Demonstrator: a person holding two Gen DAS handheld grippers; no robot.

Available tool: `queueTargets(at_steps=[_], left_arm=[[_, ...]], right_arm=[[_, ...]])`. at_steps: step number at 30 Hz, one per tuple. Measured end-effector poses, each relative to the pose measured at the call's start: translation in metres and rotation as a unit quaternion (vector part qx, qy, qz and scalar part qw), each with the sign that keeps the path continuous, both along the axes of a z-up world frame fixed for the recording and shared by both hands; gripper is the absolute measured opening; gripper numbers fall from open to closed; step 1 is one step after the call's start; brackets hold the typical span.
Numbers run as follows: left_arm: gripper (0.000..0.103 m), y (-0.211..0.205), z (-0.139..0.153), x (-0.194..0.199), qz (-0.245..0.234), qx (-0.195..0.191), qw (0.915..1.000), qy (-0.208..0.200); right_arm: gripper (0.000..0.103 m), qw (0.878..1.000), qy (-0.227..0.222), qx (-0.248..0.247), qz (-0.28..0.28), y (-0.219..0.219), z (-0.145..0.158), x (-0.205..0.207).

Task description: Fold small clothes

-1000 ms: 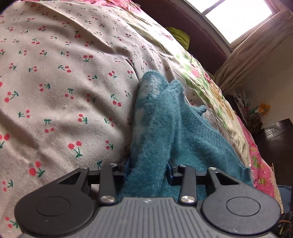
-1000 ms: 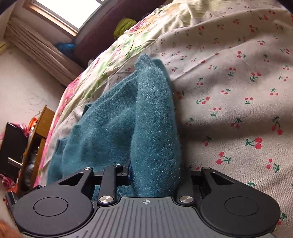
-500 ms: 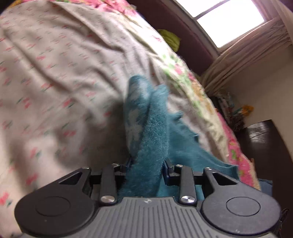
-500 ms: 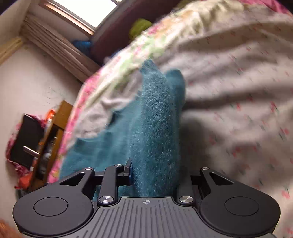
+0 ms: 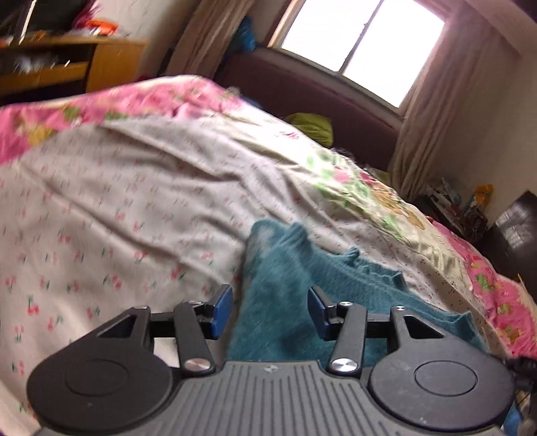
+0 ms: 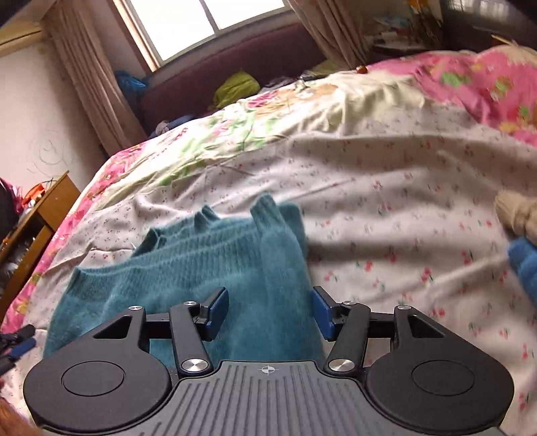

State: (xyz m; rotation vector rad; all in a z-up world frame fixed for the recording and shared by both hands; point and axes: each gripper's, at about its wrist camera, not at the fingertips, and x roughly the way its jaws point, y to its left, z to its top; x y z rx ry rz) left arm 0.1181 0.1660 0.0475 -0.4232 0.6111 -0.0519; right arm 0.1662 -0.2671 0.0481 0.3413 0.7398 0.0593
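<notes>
On the bed, both hand-held grippers have released the teal sweater.

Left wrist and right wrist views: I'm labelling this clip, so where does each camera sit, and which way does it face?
Left wrist: sits on the left hand-held gripper, faces along its open fingers over the fuzzy teal knitted sweater toward the window.
Right wrist: sits on the right hand-held gripper, also open, faces the sweater and window.
Shared: sweater, cherry-print bedsheet, window.
</notes>
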Motion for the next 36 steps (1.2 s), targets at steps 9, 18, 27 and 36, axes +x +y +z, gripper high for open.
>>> queueTargets(at_steps=[9,18,27,36], left_arm=[[0.05,-0.027,-0.005,0.044,-0.026,0.051,0.9984,0.0],[0.057,-0.015,-0.056,0.05,0.03,0.062,0.9971,0.031],[0.056,-0.021,-0.02,0.026,0.056,0.095,0.9939,0.0],[0.067,-0.055,-0.05,0.031,-0.016,0.212,0.9745,0.072]], right_arm=[[0.011,1.0,-0.021,0.004,0.003,-0.004,0.006,0.027],[0.013,0.998,0.031,-0.044,-0.034,-0.003,-0.064,0.062],[0.018,0.997,-0.046,-0.017,-0.061,-0.011,-0.003,0.02],[0.023,0.998,0.031,-0.049,0.005,0.015,-0.05,-0.004]])
